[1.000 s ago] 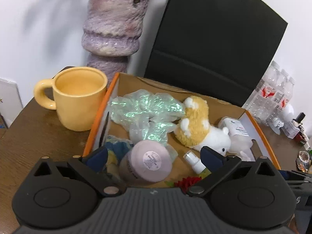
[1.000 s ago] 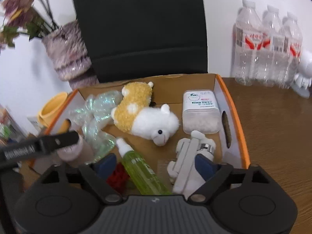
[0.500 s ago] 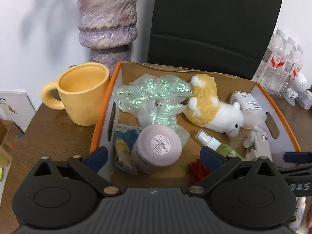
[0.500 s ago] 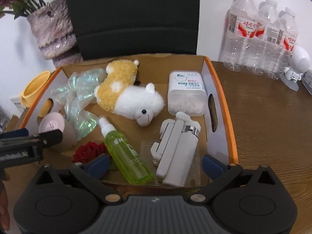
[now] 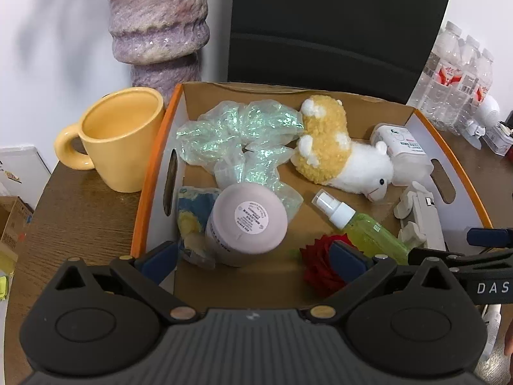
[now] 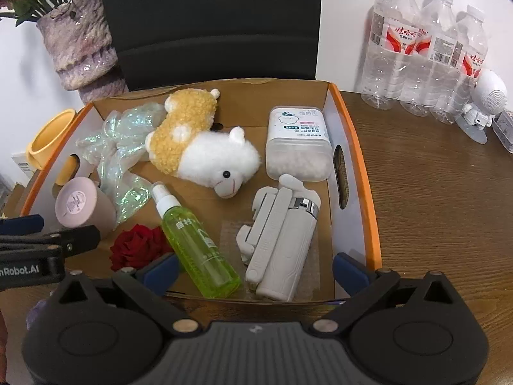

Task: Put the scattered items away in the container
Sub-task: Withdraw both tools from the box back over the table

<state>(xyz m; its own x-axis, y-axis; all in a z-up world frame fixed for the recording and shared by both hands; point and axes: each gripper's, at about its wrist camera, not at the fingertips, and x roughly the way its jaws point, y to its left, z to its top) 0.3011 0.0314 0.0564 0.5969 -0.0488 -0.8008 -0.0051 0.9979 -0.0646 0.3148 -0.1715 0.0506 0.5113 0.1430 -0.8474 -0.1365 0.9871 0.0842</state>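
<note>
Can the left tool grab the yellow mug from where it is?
Probably yes. The round yellow ceramic mug stands outside the orange-rimmed cardboard box, nothing above it. The open left tool points into the box, so it must swing leftward.

My way into the box (image 6: 359, 173) is open from above; bare floor shows only between alpaca (image 6: 205, 147) and tripod (image 6: 282, 240).

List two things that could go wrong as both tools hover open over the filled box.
1. The yellow mug stands outside the box, close to its left wall; nudging the box could knock the mug.
2. The left tool sits low over the pink jar and rose; dropping further could crush the rose.
</note>
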